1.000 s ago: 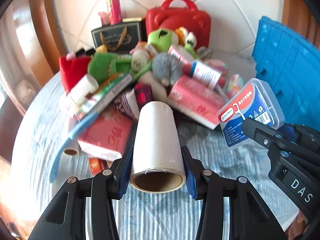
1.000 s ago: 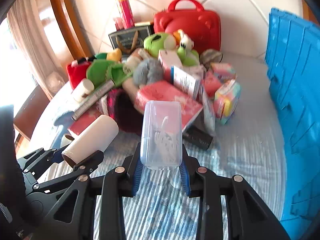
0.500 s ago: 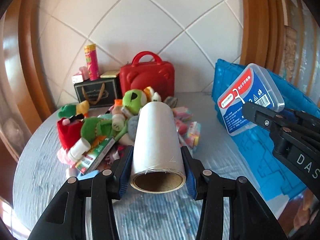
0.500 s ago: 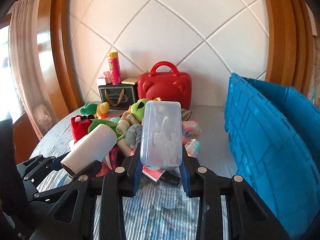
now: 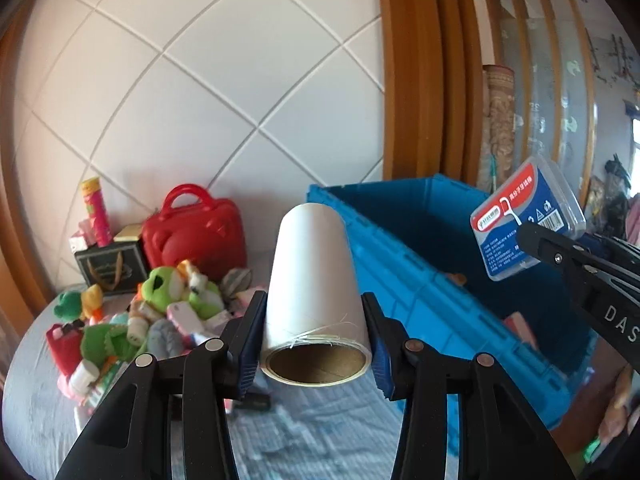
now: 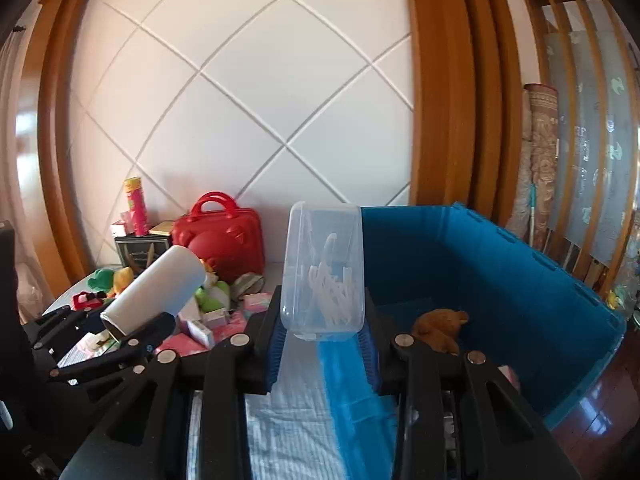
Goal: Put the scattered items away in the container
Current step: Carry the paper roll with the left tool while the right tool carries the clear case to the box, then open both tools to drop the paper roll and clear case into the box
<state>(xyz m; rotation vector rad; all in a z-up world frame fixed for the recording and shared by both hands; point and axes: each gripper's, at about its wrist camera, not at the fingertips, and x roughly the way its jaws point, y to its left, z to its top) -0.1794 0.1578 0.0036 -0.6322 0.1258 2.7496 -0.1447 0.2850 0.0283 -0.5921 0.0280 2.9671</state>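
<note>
the left gripper [image 5: 315, 344] squeezes a white roll [image 5: 314, 296] with a brown tube hole facing the camera. the right gripper [image 6: 323, 338] squeezes a clear box of floss picks [image 6: 323, 272]. both are up in the air by the big blue bin [image 6: 520, 280], with the box over its near edge. a brown soft toy [image 6: 438, 326] lies inside the bin. the pile of toys and packs [image 5: 148, 320] sits on the table [image 5: 36, 384], left of the bin, by a red case [image 5: 196, 236].
</note>
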